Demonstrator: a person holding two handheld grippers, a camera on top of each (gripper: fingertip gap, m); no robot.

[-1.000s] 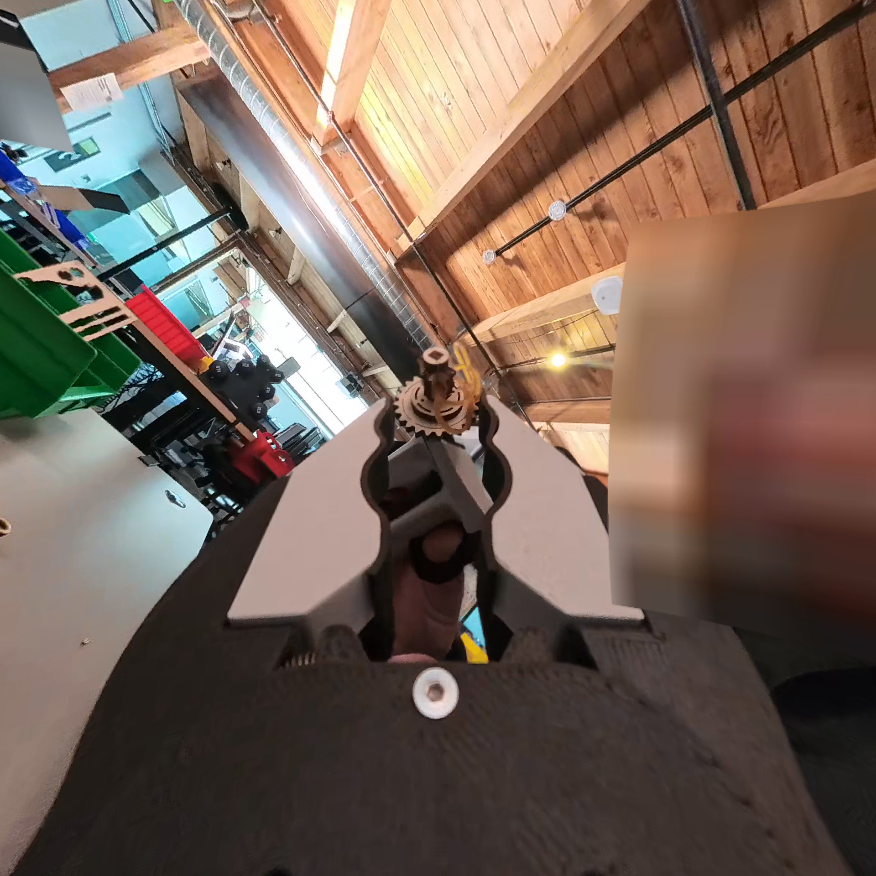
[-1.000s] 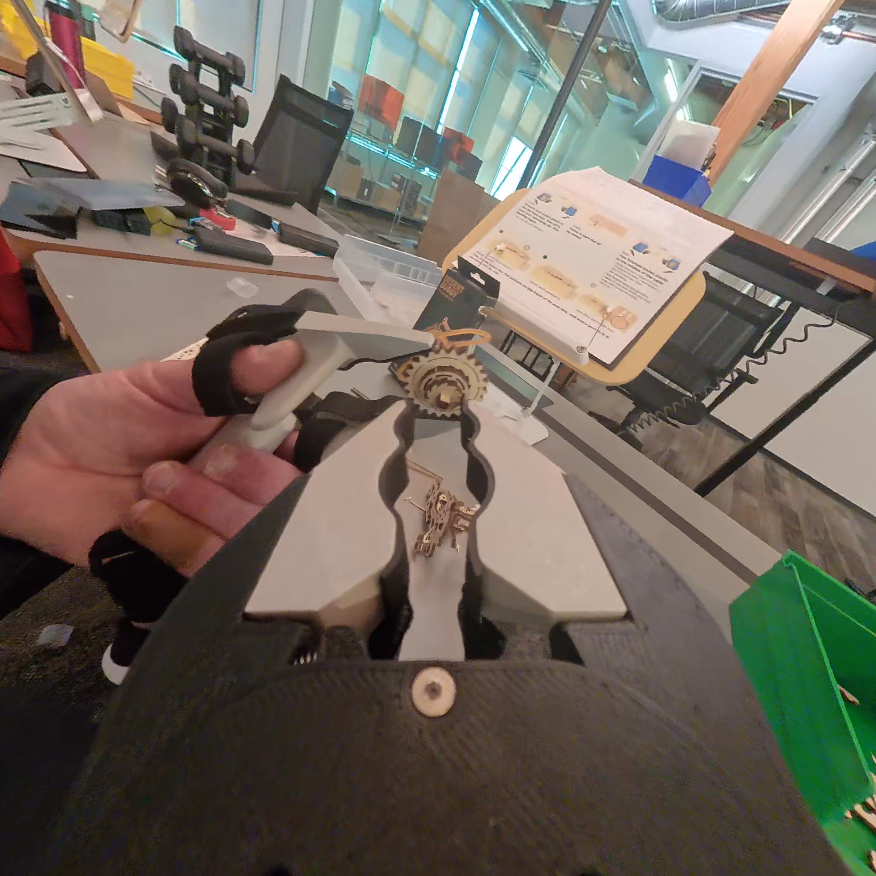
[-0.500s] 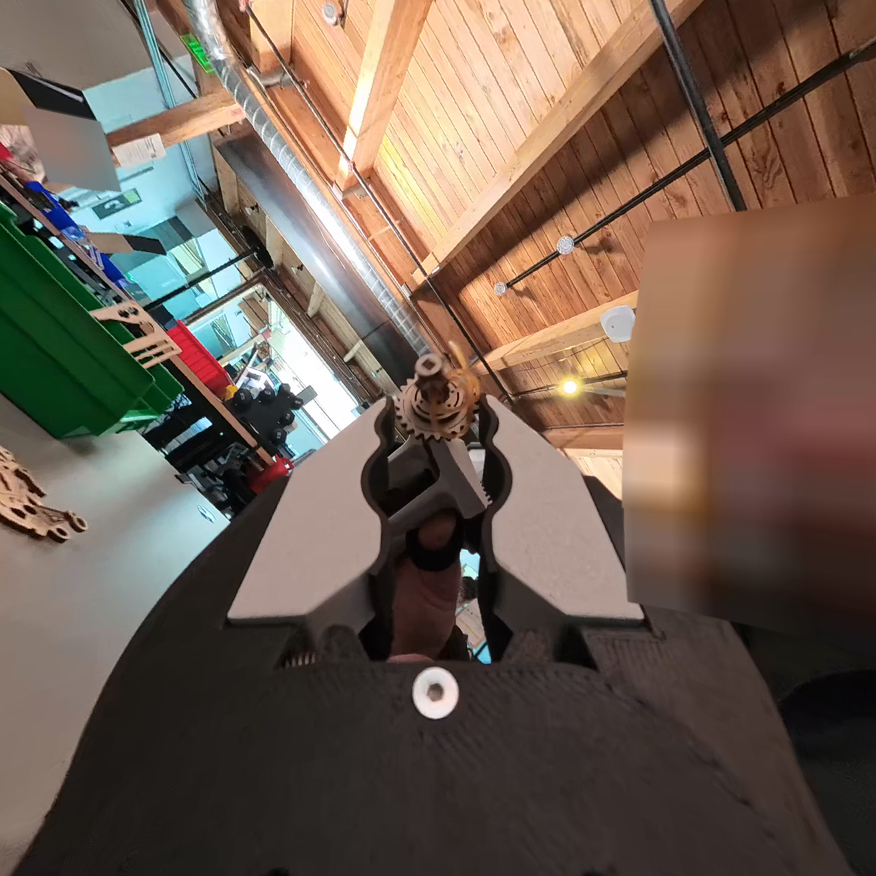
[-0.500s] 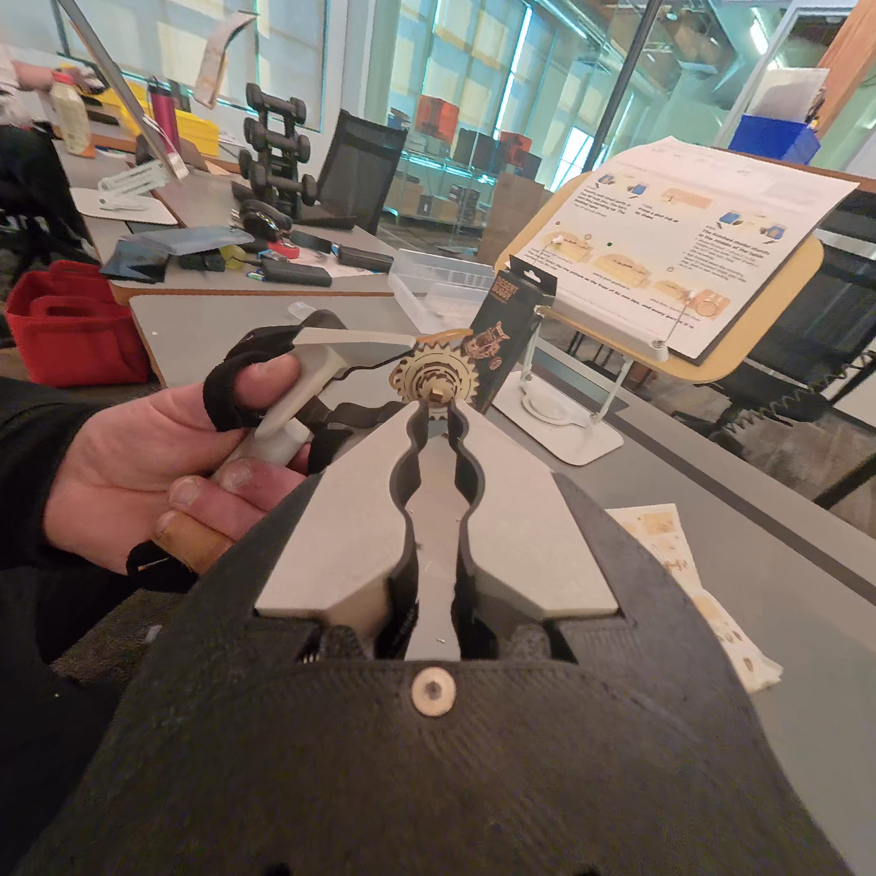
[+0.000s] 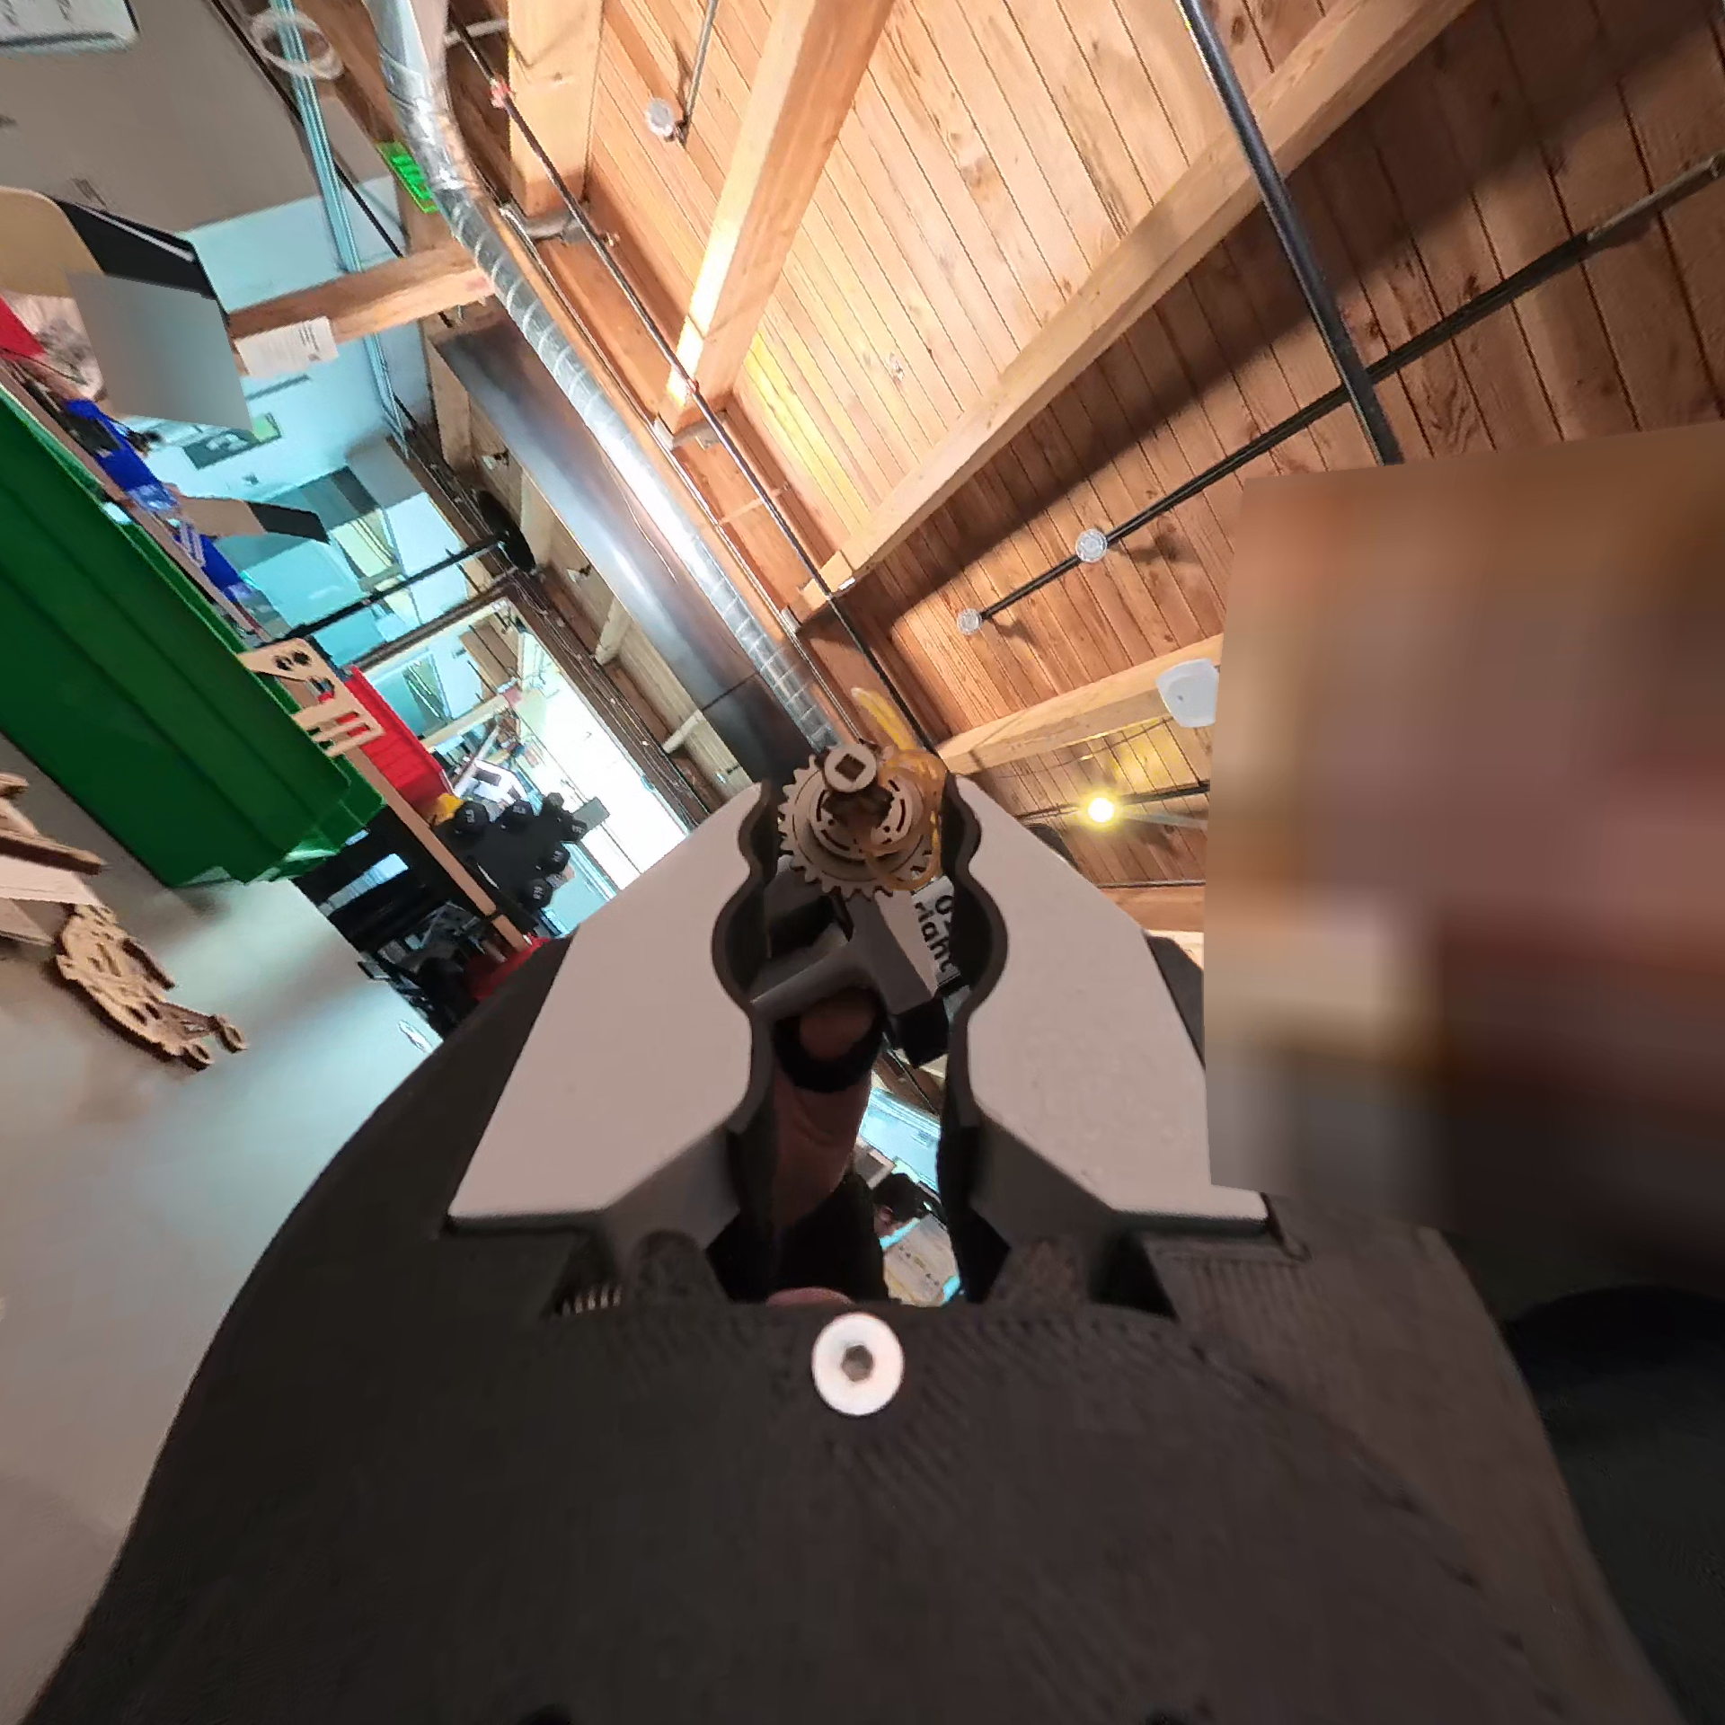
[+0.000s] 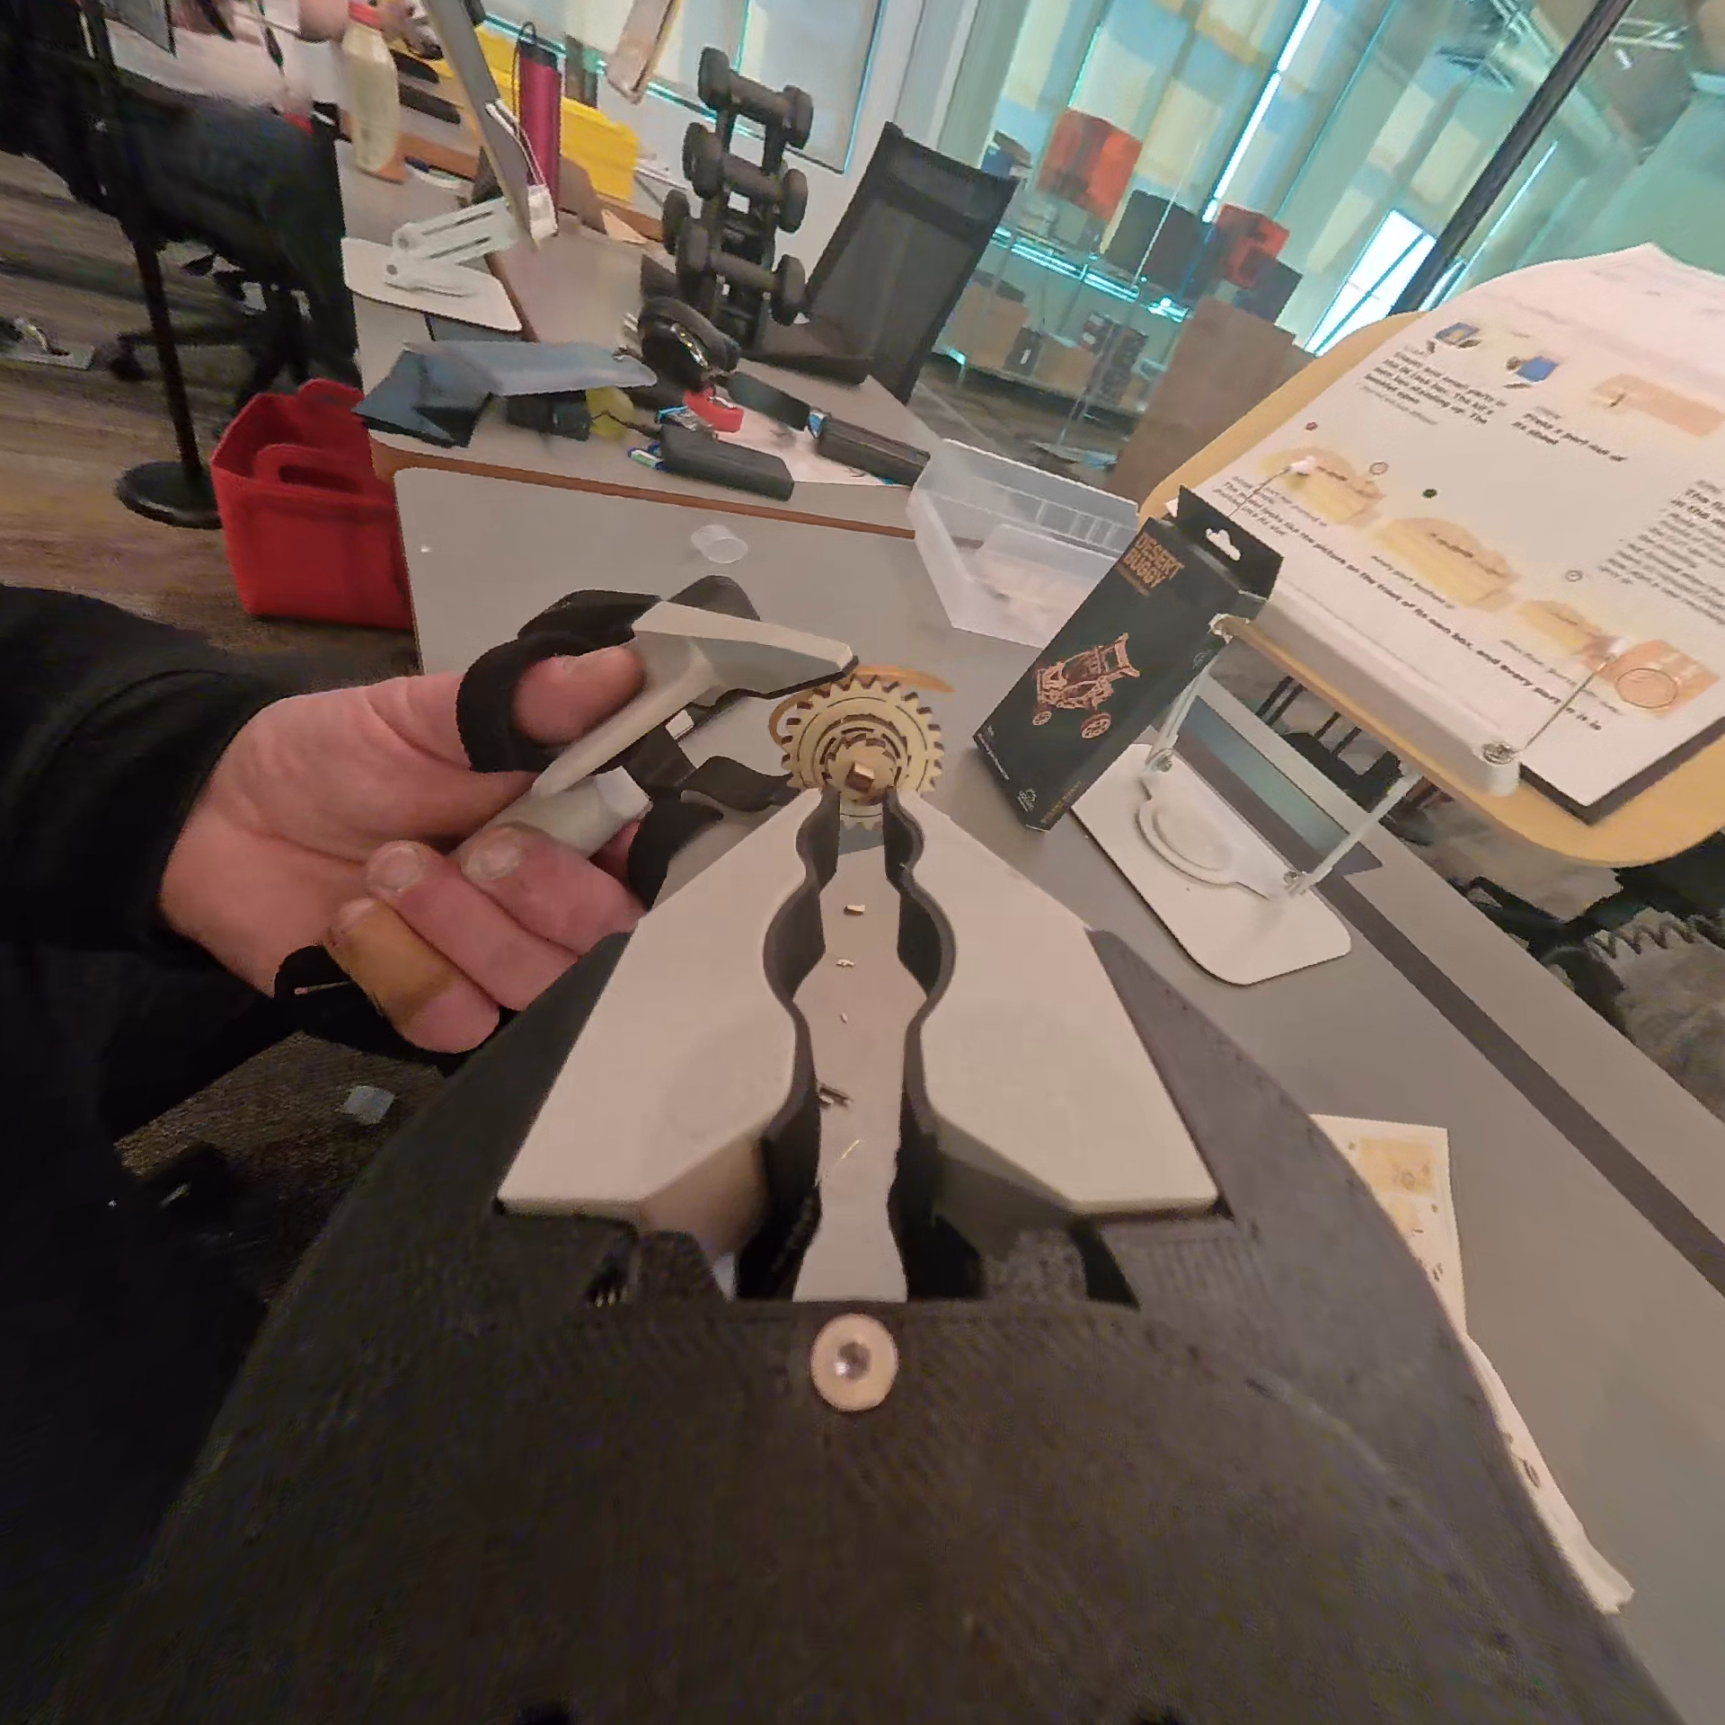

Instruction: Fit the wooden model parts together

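A small wooden gear assembly [image 5: 854, 831] with a yellowish rubber band [image 5: 904, 821] looped on it is held up in the air between both grippers. My left gripper [image 5: 859, 831] is tilted up toward the ceiling and shut on the gear's rim. In the right wrist view the gear [image 6: 863, 733] faces me, and my right gripper [image 6: 859, 793] is shut on the short wooden axle [image 6: 859, 773] at its hub. A hand [image 6: 373, 840] holds the left gripper, whose grey finger [image 6: 747, 653] touches the gear's upper left edge.
The grey table [image 6: 560, 560] carries a black model box [image 6: 1120, 672], an instruction sheet on a stand [image 6: 1493, 523], a clear tray [image 6: 1017, 551] and a paper sheet [image 6: 1400, 1204]. A green bin [image 5: 140, 700] and loose wooden parts [image 5: 140, 989] lie left. Both grippers' tips are close together, under 4 cm apart.
Both grippers have kept hold of the gear while swinging together. The right view now looks further left and down; the left view shows more of the table and bin.
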